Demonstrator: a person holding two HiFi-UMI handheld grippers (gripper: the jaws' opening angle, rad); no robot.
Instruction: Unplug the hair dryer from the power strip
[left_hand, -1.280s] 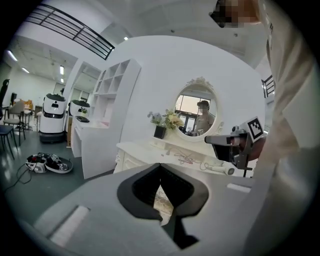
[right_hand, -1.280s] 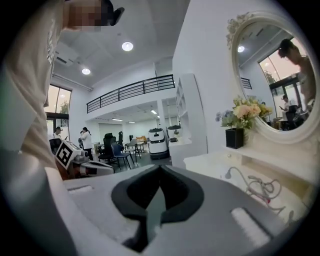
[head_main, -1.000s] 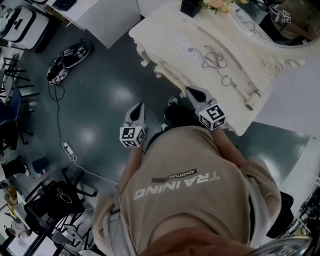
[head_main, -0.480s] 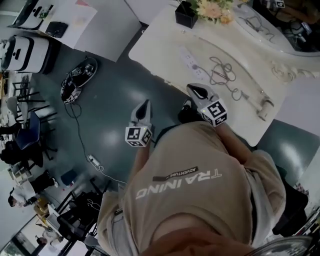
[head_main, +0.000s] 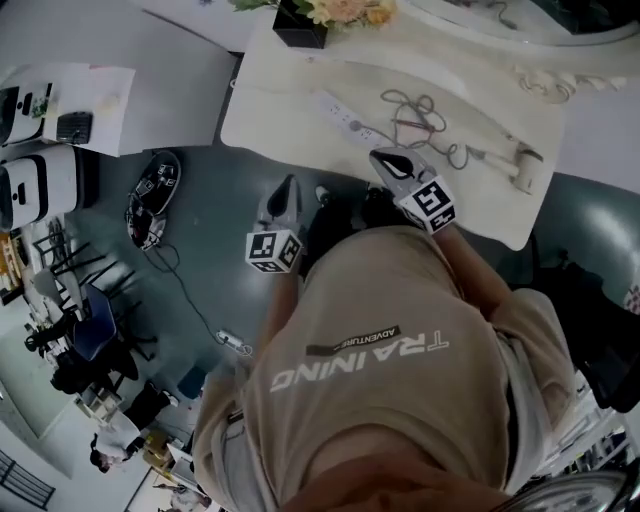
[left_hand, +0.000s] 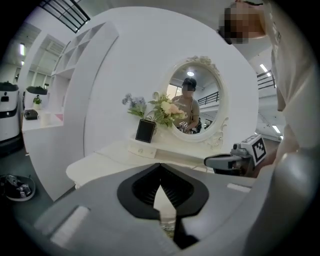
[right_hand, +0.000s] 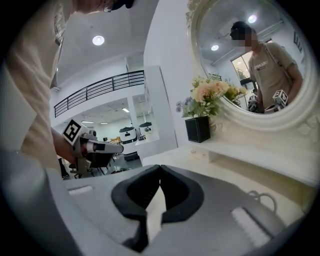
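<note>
Floor (head_main: 230, 200): dark grey and glossy, with a round dark device and a thin cable lying on it to the left of the person

Dressing table (head_main: 275, 100): cream, with a curved front edge; it runs across the top of the head view and bears everything the task names

Mirror (left_hand: 192, 102): oval, in an ornate white frame, upright at the back of the table; it reflects the person and a marker cube

Person (head_main: 380, 360): in a beige shirt, standing right at the table's front edge with both arms held forward

Left gripper (head_main: 287, 187): over the floor, just off the table's front edge and to the left of the other gripper; its jaws are closed together with nothing between them

Right gripper (head_main: 388, 160): its tips are above the front part of the tabletop, near the cord tangle; jaws pressed together and empty

Power strip (head_main: 345, 112): white, lying slantwise on the table between the flower pot and the cord tangle, near the right gripper and not touched by it

Hair dryer (head_main: 518, 165): white, lying on the table's right end, apart from both grippers

Cord (head_main: 425, 118): a loose tangle between strip and dryer; the plug is too small to make out

Flower pot (head_main: 298, 25): black and square, with pale blooms, at the table's back left
</note>
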